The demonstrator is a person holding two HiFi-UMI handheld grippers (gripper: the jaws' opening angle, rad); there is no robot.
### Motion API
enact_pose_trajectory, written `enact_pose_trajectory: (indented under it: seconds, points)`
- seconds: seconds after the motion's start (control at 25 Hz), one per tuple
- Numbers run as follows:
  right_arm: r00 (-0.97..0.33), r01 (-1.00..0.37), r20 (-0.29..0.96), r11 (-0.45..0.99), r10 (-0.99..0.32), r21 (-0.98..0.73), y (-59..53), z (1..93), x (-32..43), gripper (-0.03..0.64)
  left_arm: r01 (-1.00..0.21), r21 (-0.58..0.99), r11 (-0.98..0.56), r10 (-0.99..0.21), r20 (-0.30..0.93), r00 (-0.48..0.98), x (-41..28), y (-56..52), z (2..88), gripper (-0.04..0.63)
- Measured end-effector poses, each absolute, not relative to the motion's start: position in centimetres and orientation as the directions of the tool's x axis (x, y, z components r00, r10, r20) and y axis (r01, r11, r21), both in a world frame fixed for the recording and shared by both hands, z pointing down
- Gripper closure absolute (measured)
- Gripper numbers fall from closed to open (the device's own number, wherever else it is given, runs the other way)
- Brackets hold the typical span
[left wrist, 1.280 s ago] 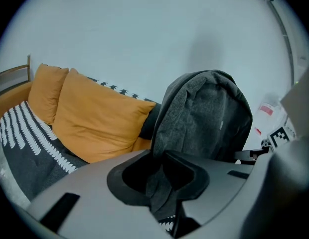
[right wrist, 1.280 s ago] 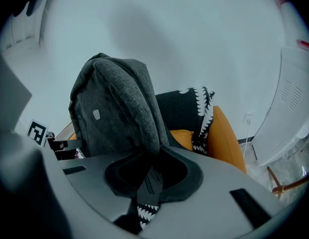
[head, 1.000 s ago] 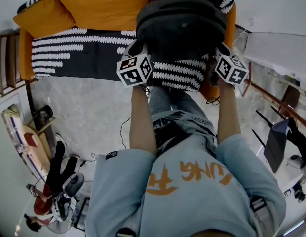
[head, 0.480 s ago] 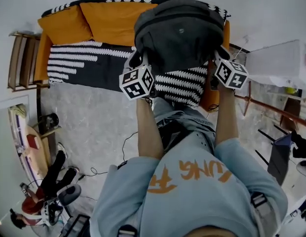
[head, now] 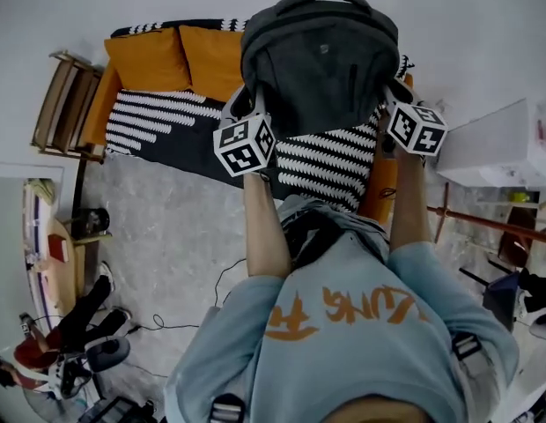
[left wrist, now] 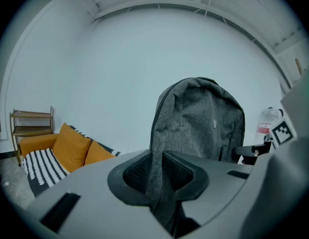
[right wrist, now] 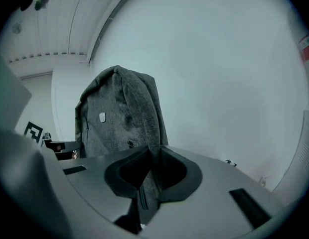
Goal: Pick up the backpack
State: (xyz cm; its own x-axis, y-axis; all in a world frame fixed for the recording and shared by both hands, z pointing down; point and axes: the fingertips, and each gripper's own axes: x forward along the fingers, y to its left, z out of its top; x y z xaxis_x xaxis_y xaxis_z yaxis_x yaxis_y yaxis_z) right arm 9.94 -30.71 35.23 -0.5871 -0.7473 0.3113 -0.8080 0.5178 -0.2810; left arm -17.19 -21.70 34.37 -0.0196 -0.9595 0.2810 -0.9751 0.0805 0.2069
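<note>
A dark grey backpack (head: 321,60) hangs upright in the air in front of the sofa, held from both sides. My left gripper (head: 242,104) grips its left edge. In the left gripper view the grey fabric (left wrist: 199,118) runs down between the jaws of the left gripper (left wrist: 158,176), which are closing tighter on it. My right gripper (head: 394,91) is shut on the right edge. In the right gripper view the backpack (right wrist: 119,113) rises from the pinch of the right gripper (right wrist: 152,176).
Below the backpack stands an orange sofa (head: 180,60) with a black-and-white striped blanket (head: 158,122). A wooden shelf (head: 66,104) is at its left. A white table (head: 506,144) is at the right. Another person (head: 62,351) sits on the floor at lower left.
Both grippers have risen together with the backpack, lifting it off the sofa seat. It now hangs higher, in front of the wall.
</note>
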Motion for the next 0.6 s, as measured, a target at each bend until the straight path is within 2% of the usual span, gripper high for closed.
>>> enact_pose_trajectory:
  seconds: [0.6]
  points:
    - [-0.625, -0.779, 0.122, 0.604, -0.771, -0.169, -34.0, 24.3, 8.1, 0.575, -0.984, 0.173, 0.035, -0.998, 0.061, -0.024, -18.8, -24.7, 25.3, 0.52]
